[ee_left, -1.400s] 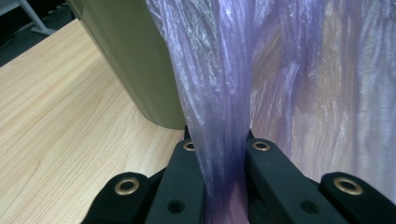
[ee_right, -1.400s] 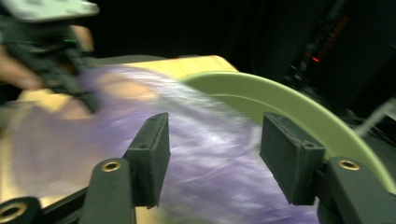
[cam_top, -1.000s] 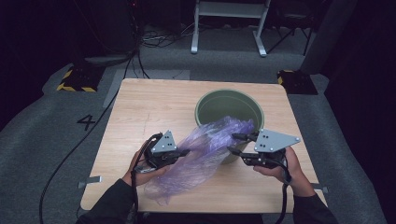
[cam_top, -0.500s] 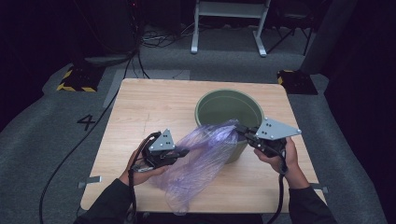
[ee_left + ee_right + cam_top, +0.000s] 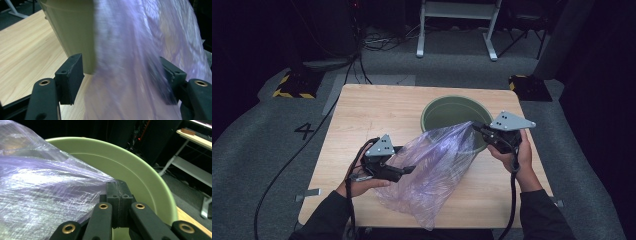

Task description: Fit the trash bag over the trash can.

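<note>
A translucent purple plastic bag [image 5: 437, 165] stretches from the rim of a green bin [image 5: 447, 107] down past the table's front edge. My right gripper [image 5: 475, 129] is shut on the bag's upper edge, just over the bin's near rim; in the right gripper view its jaws [image 5: 116, 188] press together on the film [image 5: 42, 187] in front of the bin's inner wall [image 5: 130, 167]. My left gripper [image 5: 408, 170] sits at the bag's left side. In the left gripper view it stands open [image 5: 121, 75], with the bag [image 5: 135, 62] hanging loose between the wide jaws and the bin's side [image 5: 72, 30] behind.
The wooden table [image 5: 377, 115] has bare room at the left and back. Cables trail from both grippers off the front edge. On the dark floor behind are a white stand [image 5: 457, 25] and a hazard-striped block [image 5: 292, 85].
My right gripper has carried the bag's edge up and away, over the bin's near rim. The bag is now pulled out longer. The left gripper has barely moved.
</note>
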`<state>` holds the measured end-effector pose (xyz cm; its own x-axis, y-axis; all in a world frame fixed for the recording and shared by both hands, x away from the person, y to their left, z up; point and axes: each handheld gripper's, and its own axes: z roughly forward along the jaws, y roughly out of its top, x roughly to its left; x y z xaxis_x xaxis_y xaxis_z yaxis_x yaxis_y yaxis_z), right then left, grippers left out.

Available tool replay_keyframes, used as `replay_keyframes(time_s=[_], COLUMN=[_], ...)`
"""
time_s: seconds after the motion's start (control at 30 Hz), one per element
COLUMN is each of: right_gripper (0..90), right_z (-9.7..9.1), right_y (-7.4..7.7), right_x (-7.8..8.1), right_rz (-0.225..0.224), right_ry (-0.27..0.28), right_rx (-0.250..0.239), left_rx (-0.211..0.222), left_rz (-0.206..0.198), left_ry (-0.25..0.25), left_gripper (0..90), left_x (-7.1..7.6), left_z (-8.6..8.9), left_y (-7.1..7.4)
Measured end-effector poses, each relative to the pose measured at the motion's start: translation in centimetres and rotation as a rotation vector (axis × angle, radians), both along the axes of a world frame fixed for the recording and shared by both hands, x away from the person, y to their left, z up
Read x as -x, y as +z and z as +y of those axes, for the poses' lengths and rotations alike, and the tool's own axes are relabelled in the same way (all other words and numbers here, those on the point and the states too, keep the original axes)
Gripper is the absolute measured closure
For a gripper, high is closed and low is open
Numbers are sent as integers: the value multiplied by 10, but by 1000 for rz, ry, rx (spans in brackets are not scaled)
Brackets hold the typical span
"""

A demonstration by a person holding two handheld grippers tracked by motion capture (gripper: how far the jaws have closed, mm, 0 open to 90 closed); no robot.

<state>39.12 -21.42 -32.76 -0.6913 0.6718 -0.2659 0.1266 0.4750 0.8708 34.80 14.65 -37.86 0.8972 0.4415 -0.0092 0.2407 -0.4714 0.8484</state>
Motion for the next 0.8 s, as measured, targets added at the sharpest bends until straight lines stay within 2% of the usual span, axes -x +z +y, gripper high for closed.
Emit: replay_keyframes(time_s=[0.07, 0.13, 0.27, 0.43, 0.5, 0.6, 0.63, 0.67, 0.7, 0.77, 0.8], right_gripper=[900, 900, 894, 747, 575, 464, 434, 434, 433, 435, 435], right_z=[-3, -6, -9, -8, -8, -7, -8, -8, -10, -17, -17], right_y=[0, 0, -1, -1, 2, 6, 10, 10, 12, 17, 17], right_x=[-4, -8, -14, -16, -11, 0, 10, 10, 15, 28, 28], right_rz=[0, 9, 15, 20, 13, 21, 14, 14, 7, -10, -10], right_ry=[-25, -37, -55, -66, -62, -23, 5, 5, 20, 16, 16], right_rx=[8, 6, 3, -16, -24, -5, 4, 4, -2, -1, -1], left_rx=[-7, -24, -69, -84, -80, -85, -84, -81, -81, -72, -64], left_rz=[-9, -12, -2, -32, -38, -45, -47, -47, -47, -49, -46], left_ry=[-5, -29, -99, -124, -131, -130, -126, -122, -123, -106, -98], left_gripper=[349, 477, 621, 833, 865, 881, 885, 885, 887, 887, 887], left_x=[2, 2, 4, 7, 7, 9, 9, 9, 9, 9, 9], left_z=[2, 4, 4, -3, -5, -9, -9, -9, -8, -6, -5], left_y=[3, 3, 1, 0, 0, 0, 1, 1, 1, 1, 1])
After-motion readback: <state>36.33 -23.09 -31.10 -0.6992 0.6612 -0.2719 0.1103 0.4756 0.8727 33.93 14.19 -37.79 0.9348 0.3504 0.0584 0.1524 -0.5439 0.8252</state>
